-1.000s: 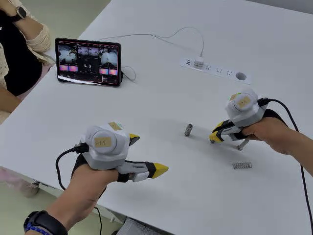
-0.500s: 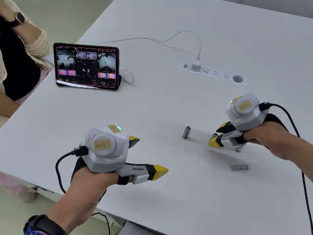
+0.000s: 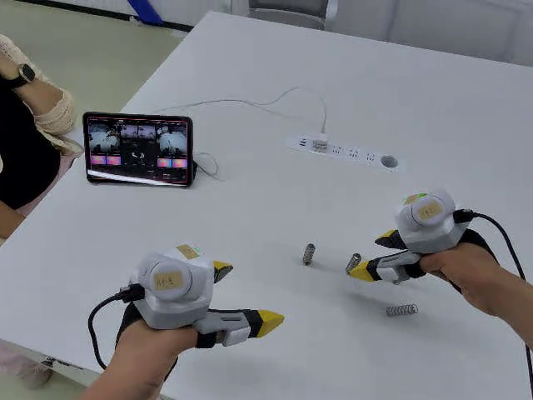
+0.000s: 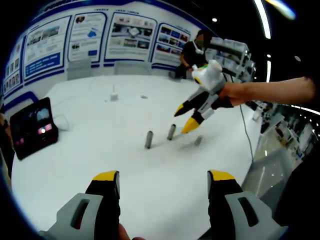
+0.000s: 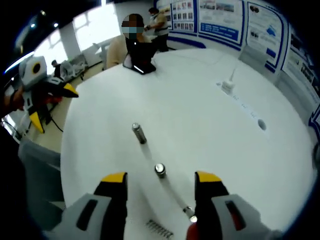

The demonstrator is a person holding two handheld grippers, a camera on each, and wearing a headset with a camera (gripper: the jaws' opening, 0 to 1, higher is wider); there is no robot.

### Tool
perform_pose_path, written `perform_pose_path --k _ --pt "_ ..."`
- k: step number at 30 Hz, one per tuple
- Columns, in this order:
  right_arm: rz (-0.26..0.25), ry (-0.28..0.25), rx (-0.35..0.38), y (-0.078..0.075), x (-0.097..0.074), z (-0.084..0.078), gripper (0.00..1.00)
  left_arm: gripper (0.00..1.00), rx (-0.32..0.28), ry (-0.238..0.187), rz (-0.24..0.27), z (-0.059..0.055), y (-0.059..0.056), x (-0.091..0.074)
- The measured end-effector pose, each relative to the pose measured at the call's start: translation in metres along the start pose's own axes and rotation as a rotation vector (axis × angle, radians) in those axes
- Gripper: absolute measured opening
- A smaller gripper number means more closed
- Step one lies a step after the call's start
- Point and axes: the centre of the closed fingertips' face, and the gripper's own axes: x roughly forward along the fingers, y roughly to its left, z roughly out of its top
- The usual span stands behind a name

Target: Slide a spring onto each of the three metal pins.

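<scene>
two pins stand, one spring lies loose

head view: the grey, yellow-tipped left gripper hovers over the white table, jaws spread and empty. the matching right gripper, jaws also apart and holding nothing, has its tips just beside a short upright metal pin. a second upright pin, seemingly coil-wrapped, stands near. a small steel coil spring lies flat near the right hand.

left gripper view: both pins stand ahead, the right gripper's tips near the farther one.

right gripper view: the nearer pin sits just ahead between the open jaws, and the loose spring lies toward the left jaw. a shiny bit by the right jaw is too blurred to name.

the spring looks light, bouncy and prone to roll. pinch it gently across its middle coils, leaving an end free.
</scene>
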Motion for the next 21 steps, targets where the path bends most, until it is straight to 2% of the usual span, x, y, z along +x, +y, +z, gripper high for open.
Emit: perform_pose_path --k 10,14,21 --pt "-0.013 -0.047 0.031 0.009 -0.006 -0.002 0.63 0.73 0.0 -0.016 0.014 0.008 0.003 -0.005" --pt "-0.016 -0.085 0.056 0.013 -0.009 0.002 0.63 0.73 0.002 -0.018 0.021 0.01 0.004 -0.008" --pt "-0.033 -0.114 0.079 0.016 -0.016 0.001 0.66 0.73 0.008 -0.027 0.039 0.014 0.007 -0.016"
